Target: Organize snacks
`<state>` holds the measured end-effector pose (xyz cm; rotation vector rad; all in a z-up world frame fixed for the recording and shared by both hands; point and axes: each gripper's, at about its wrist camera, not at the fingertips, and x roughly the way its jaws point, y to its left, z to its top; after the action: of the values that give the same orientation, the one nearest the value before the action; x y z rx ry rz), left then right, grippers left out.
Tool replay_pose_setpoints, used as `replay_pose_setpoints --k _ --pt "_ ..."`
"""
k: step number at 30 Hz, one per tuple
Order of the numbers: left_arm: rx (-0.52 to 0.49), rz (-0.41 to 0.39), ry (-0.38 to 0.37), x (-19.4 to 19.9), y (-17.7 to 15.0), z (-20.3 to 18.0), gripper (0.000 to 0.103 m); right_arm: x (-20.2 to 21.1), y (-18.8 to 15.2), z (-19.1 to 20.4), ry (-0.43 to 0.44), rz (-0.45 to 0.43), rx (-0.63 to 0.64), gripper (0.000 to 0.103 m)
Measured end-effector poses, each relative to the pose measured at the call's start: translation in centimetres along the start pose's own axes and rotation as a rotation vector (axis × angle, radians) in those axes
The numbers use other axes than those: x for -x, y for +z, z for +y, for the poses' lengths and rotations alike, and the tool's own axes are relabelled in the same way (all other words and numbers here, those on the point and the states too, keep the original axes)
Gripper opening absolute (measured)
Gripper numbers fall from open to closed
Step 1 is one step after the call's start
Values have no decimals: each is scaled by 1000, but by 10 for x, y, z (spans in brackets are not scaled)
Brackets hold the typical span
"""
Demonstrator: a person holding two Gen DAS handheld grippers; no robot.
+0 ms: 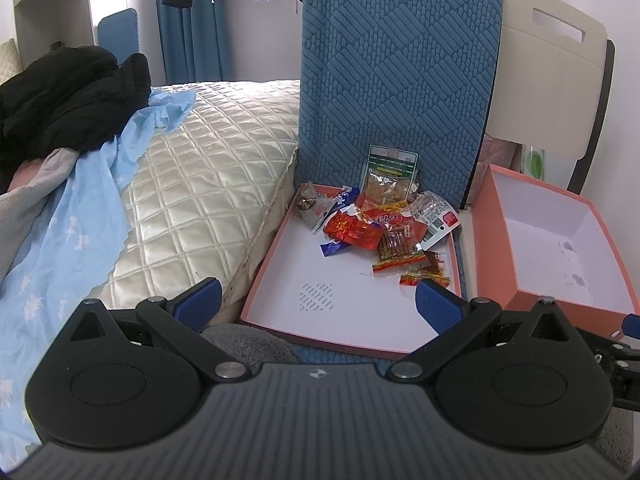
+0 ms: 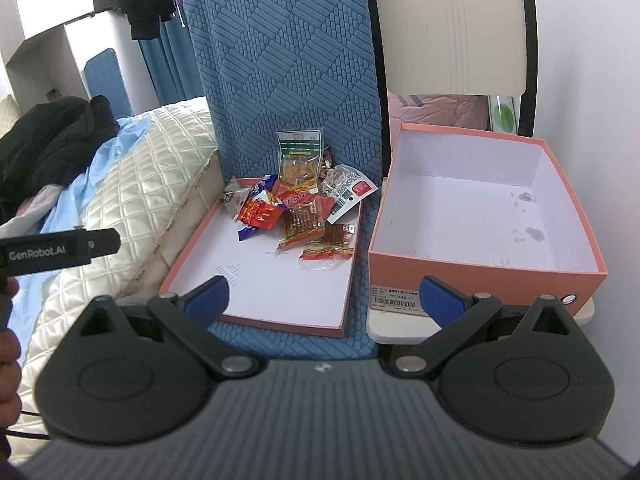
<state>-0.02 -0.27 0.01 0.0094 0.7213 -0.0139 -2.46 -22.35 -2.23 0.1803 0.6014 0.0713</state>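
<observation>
A heap of snack packets lies at the far end of a shallow orange box lid, white inside. A tall green-topped packet leans against the blue cushion behind it. Right of the lid stands a deep orange box, white inside and with nothing in it. My left gripper is open, hovering over the lid's near end with nothing between its fingers. My right gripper is open too, low between the lid and the box.
A blue patterned cushion stands upright behind the lid. A cream quilted pillow, light blue cloth and black clothing lie at the left. A cream chair back rises behind the box.
</observation>
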Motion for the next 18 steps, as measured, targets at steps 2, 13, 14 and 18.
replay_pose_setpoints --k 2,13,14,18 --pt "-1 1 -1 -1 0 0 103 -1 0 0 -1 4 0 103" --pt "5 6 -3 -2 -1 0 103 -1 1 -1 2 8 -5 103" --pt "5 7 -2 -2 -1 0 103 -1 1 -1 3 8 -5 103" --pt "8 12 1 -3 -1 1 103 -1 0 0 7 12 1 103"
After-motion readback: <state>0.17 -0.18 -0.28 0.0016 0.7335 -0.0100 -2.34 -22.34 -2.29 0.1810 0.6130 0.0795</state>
